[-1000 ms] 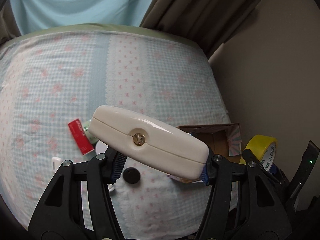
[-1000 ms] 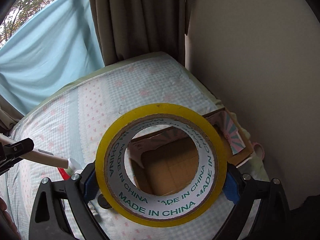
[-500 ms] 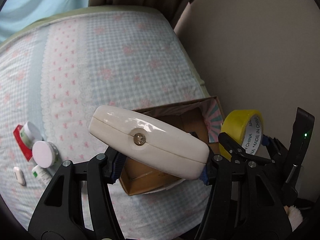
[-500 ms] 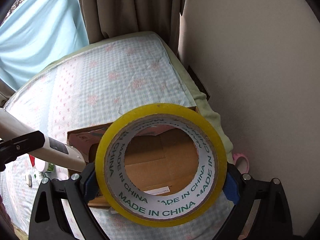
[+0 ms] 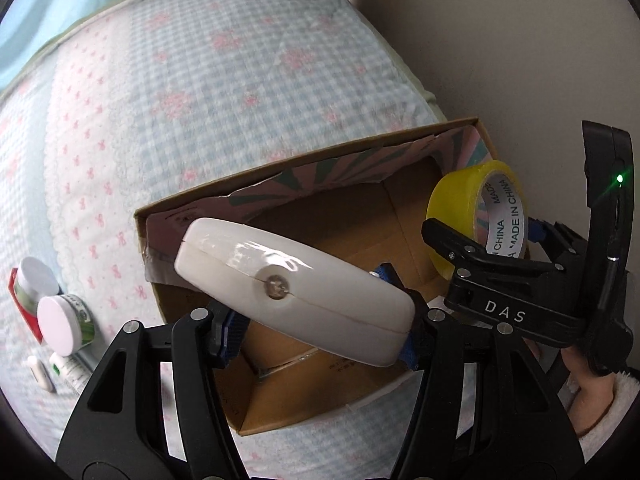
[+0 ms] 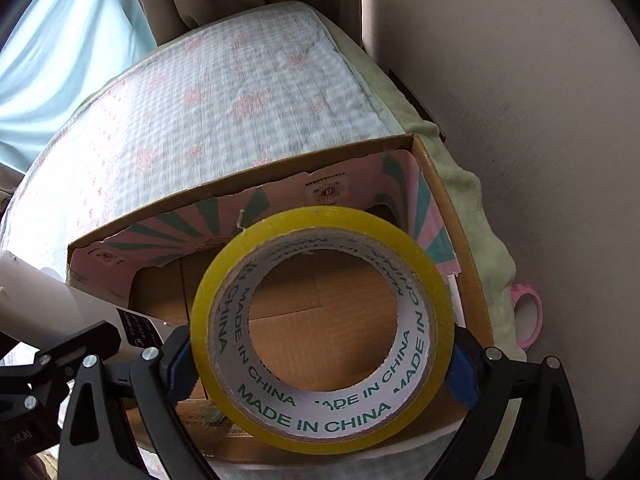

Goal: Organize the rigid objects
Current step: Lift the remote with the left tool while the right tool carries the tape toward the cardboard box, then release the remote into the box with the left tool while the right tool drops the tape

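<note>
My left gripper (image 5: 320, 332) is shut on a white oblong plastic case (image 5: 296, 284) and holds it over the left part of an open cardboard box (image 5: 304, 172). My right gripper (image 6: 320, 364) is shut on a yellow tape roll (image 6: 320, 328) printed "MADE IN CHINA", held over the box (image 6: 248, 176). The tape roll (image 5: 476, 216) and the right gripper also show at the right of the left wrist view. The white case (image 6: 36, 300) shows at the left edge of the right wrist view. The box floor is bare brown cardboard.
The box sits on a blue-and-pink checked bedspread (image 5: 200, 80) by a beige wall (image 6: 540, 120). White-lidded jars (image 5: 60, 324), a red packet (image 5: 24, 312) and small white items (image 5: 40, 372) lie left of the box. A pink tape ring (image 6: 528, 316) lies by the wall.
Both grippers moved closer to the box and lower over it, so the box now fills more of each view. Both still hold their objects.
</note>
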`<control>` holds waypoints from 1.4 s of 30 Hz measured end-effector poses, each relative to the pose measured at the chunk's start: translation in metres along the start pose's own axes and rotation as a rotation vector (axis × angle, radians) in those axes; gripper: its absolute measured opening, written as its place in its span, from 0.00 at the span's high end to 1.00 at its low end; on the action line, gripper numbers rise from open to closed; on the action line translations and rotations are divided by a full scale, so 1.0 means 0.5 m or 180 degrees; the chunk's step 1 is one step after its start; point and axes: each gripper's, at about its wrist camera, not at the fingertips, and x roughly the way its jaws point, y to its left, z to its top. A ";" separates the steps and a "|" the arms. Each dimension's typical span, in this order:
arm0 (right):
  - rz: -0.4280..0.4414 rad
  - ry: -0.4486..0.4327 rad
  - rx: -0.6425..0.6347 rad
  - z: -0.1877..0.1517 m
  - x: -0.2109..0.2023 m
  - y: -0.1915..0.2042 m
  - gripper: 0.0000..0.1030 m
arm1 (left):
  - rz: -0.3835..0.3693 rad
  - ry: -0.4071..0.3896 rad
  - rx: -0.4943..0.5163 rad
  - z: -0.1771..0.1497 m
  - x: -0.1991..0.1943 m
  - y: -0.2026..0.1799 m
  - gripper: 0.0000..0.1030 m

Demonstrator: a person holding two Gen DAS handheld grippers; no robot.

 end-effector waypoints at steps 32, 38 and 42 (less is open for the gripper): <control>0.0102 -0.0234 0.0172 -0.003 -0.064 -0.020 0.00 | 0.0195 -0.0183 -0.0006 -0.053 -0.087 0.028 0.00; 0.0021 -0.0295 0.0039 -0.009 -0.119 0.009 0.00 | 0.0210 -0.0312 -0.0030 -0.073 -0.142 0.043 0.00; -0.0079 -0.0407 -0.0084 -0.016 -0.175 0.042 0.00 | 0.0232 -0.0435 -0.0112 -0.094 -0.198 0.071 0.00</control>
